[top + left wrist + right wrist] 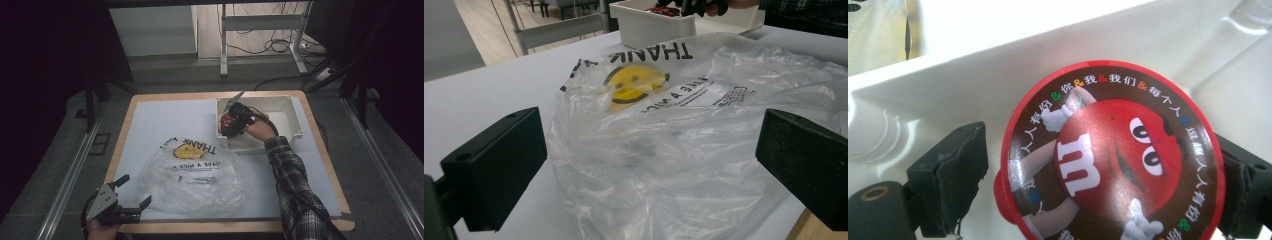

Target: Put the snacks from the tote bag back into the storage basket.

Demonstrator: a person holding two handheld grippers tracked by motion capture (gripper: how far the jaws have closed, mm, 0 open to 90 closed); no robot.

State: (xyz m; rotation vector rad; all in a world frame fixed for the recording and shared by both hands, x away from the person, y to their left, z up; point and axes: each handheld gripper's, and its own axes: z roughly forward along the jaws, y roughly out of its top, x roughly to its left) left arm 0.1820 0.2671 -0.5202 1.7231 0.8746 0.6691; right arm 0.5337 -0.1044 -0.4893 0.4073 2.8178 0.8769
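A round candy tub (1113, 155) with a red-rimmed lid showing a red cartoon figure lies in the left end of a white bin (290, 107). My right gripper (228, 125) reaches into the bin with the tub (226, 120) between its jaws. The left pad (953, 175) stands a little off the lid's edge, so the gripper is open. A crumpled clear plastic bag (192, 175) with a yellow smiley and black print lies on the white mat. My left gripper (135, 191) rests at the near left edge, wide open and facing the bag (684, 140), nothing between its pads.
The white mat (165, 120) covers a wooden table. The bin's inner wall (1048, 60) rises close behind the tub. Beyond the table stand metal frame legs (223, 45) and floor cables (272, 47). Floor rails (70, 175) run along both sides.
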